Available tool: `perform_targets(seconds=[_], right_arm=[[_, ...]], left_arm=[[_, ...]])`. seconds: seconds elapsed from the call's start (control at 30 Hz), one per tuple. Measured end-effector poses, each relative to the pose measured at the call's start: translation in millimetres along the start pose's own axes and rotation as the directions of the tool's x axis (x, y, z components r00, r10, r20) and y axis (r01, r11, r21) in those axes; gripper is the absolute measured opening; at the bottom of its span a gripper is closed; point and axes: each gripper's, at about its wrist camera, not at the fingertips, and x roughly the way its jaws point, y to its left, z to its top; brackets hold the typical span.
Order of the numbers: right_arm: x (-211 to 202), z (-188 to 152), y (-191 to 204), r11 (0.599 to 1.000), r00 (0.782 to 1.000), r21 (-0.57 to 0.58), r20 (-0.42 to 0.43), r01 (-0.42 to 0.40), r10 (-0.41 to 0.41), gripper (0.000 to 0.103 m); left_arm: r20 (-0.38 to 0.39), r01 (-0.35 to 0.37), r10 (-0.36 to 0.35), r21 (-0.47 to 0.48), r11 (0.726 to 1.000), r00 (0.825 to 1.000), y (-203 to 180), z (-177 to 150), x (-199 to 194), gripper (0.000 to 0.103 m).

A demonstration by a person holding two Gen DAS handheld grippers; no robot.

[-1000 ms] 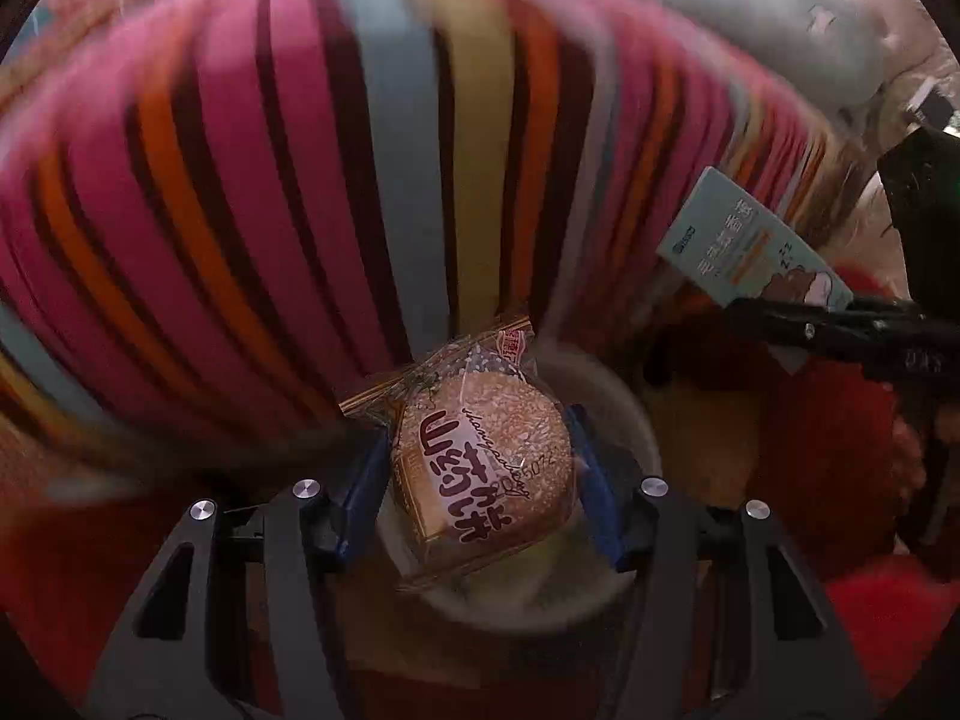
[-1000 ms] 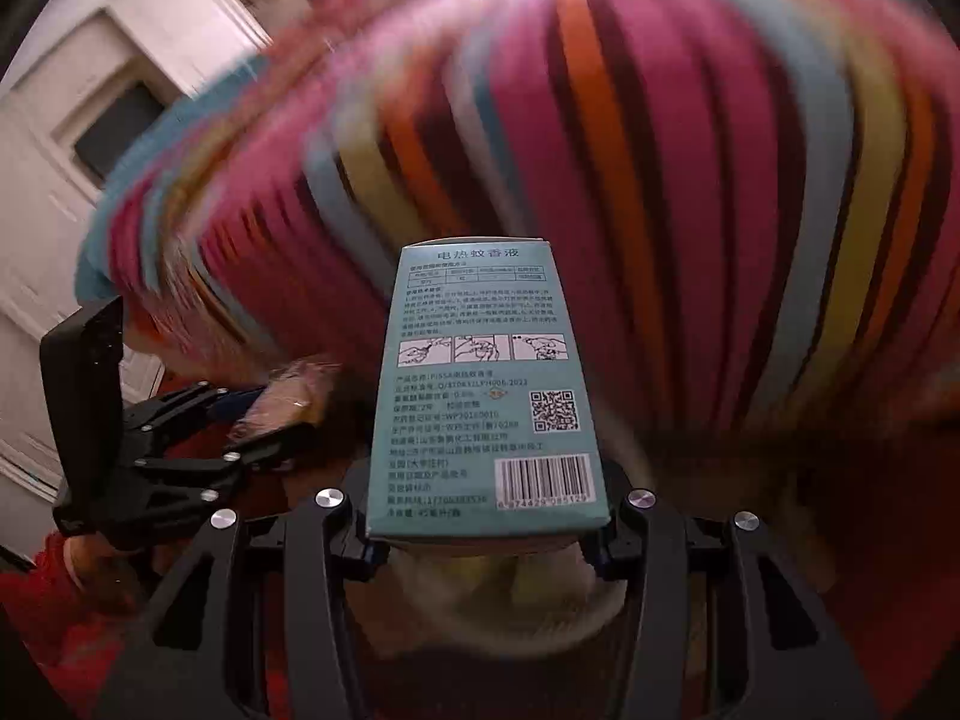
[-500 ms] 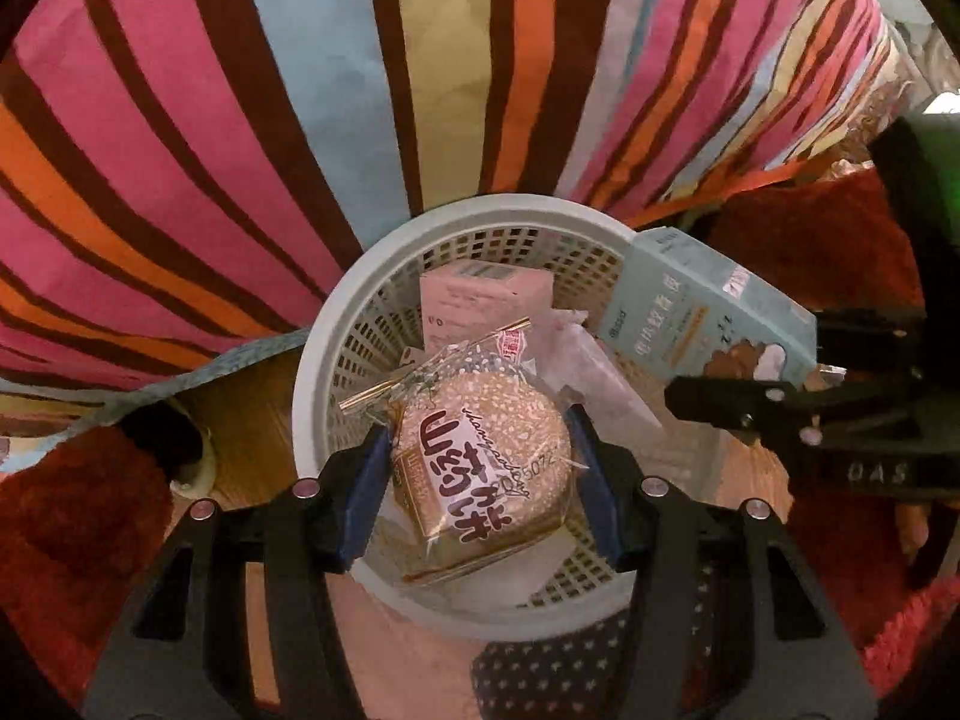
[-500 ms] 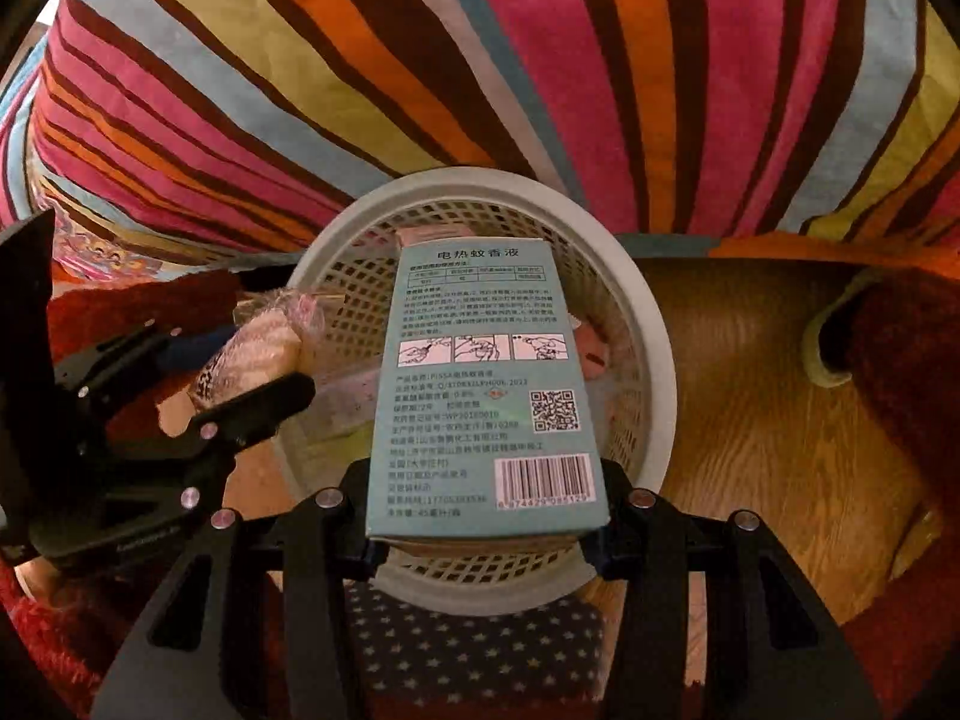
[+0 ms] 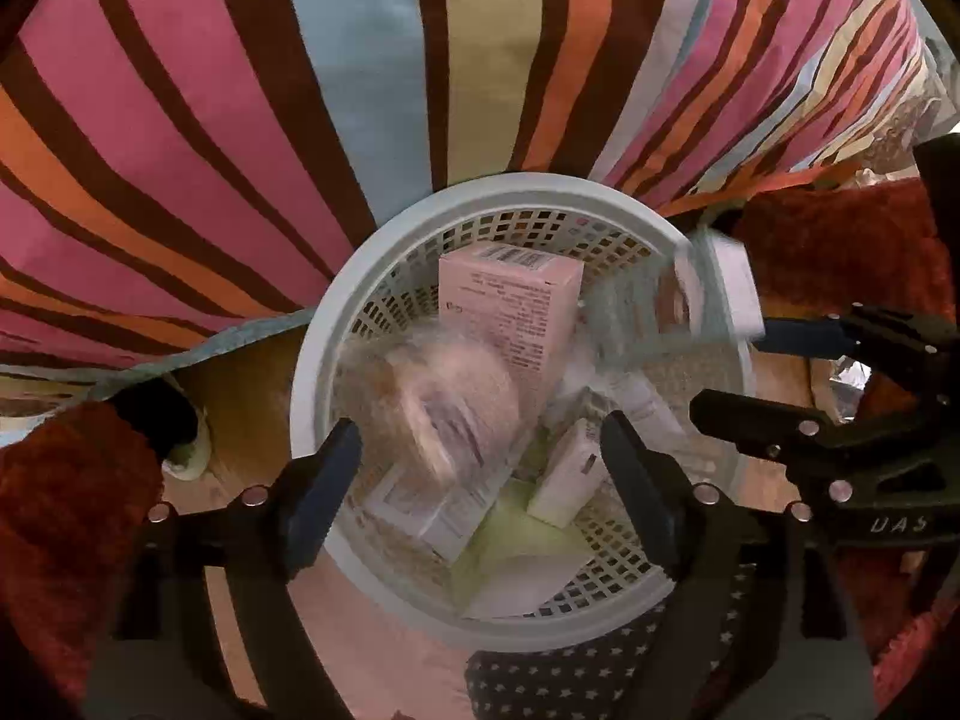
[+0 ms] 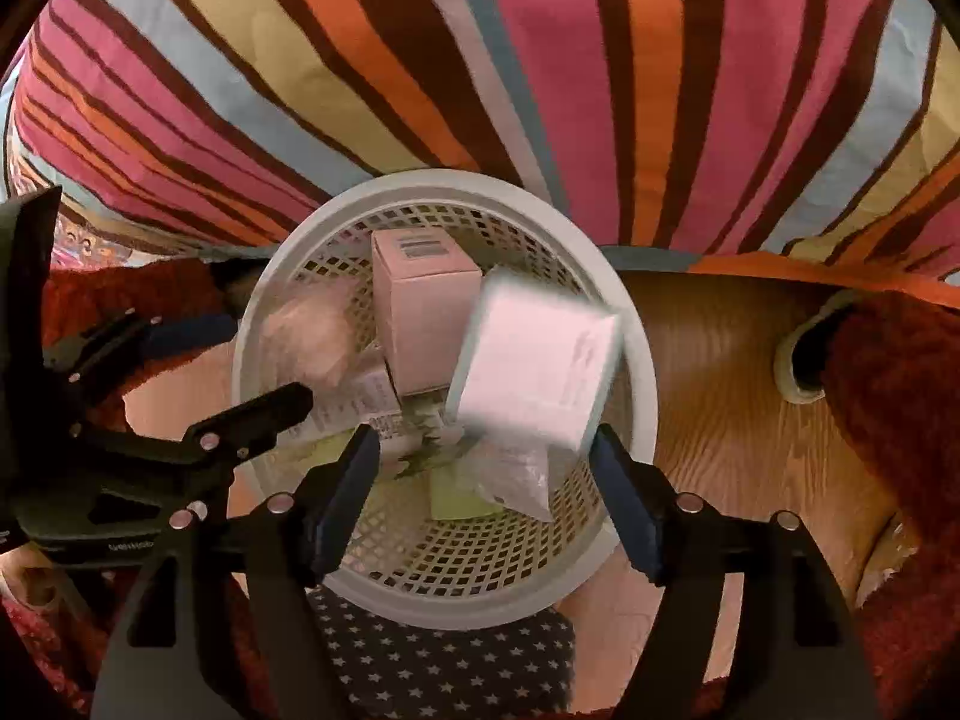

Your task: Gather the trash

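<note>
A white lattice waste basket (image 5: 312,372) (image 6: 636,324) stands on the wood floor below both grippers. My left gripper (image 5: 480,468) is open above it; the wrapped bun (image 5: 444,396) is a blur falling into the basket, also blurred in the right wrist view (image 6: 306,330). My right gripper (image 6: 486,468) is open; the teal box (image 6: 534,360) is blurred, falling inside the basket, and blurred at the rim in the left wrist view (image 5: 690,300). A pink box (image 5: 510,300) (image 6: 420,312) and other packets lie inside.
A striped bedspread (image 5: 240,120) (image 6: 540,60) hangs just behind the basket. A red rug (image 5: 60,510) (image 6: 888,390) lies on both sides. A star-patterned cloth (image 6: 444,660) is below the basket's near rim.
Both grippers opened over the basket. The bun left the left gripper and the teal box left the right gripper; both are dropping in.
</note>
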Motion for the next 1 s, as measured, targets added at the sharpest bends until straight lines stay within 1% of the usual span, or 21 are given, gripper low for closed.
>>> perform_targets(seconds=[0.23, 0.4, 0.5, 0.63, 0.67, 0.7, 0.73, 0.77, 0.9, 1.0], right_arm=[[-5, -2, -6, 1.0, 1.0, 0.009, 0.015, -0.013, 0.013, 0.069], [-15, -6, -12, 0.999, 0.999, 0.049, 0.027, -0.018, 0.017, 0.069], [-28, -11, -18, 0.997, 0.999, 0.074, 0.04, -0.015, 0.012, 0.069], [-50, -15, -16, 0.996, 0.997, 0.084, 0.078, -0.03, 0.024, 0.069], [-56, -16, -13, 0.996, 0.996, 0.081, 0.088, -0.04, 0.033, 0.07], [-60, -16, -9, 0.996, 0.995, 0.076, 0.097, -0.041, 0.034, 0.078], [-64, -16, -5, 0.997, 0.994, 0.067, 0.106, -0.038, 0.03, 0.085], [-66, -16, 2, 0.998, 0.994, 0.054, 0.106, -0.023, 0.017, 0.096], [-78, -12, 24, 1.0, 0.992, 0.004, 0.128, -0.006, 0.006, 0.096], [-88, -6, 29, 1.0, 0.988, 0.021, 0.151, 0.013, -0.016, 0.095]], left_arm=[[0.016, 0.021, -0.021, -0.019, 1.0, 1.0, 6, -2, -1, 0.082], [0.045, 0.027, -0.025, -0.047, 0.999, 0.999, 9, -2, -6, 0.082], [0.083, 0.039, -0.034, -0.064, 0.997, 0.996, 12, -2, -16, 0.082], [0.176, 0.053, -0.041, -0.065, 0.996, 0.984, 11, -4, -41, 0.082], [0.185, 0.044, -0.032, -0.062, 0.997, 0.982, 10, -4, -46, 0.088], [0.198, 0.031, -0.019, -0.057, 0.998, 0.98, 8, -4, -52, 0.09], [0.211, 0.023, -0.011, -0.053, 0.998, 0.977, 7, -5, -59, 0.09], [0.219, 0.021, -0.009, -0.052, 0.998, 0.976, 6, -5, -64, 0.09], [0.233, 0.008, 0.009, -0.072, 0.997, 0.972, 4, -7, -84, 0.09], [0.25, -0.012, 0.035, -0.092, 0.996, 0.968, 5, -10, -97, 0.09]])
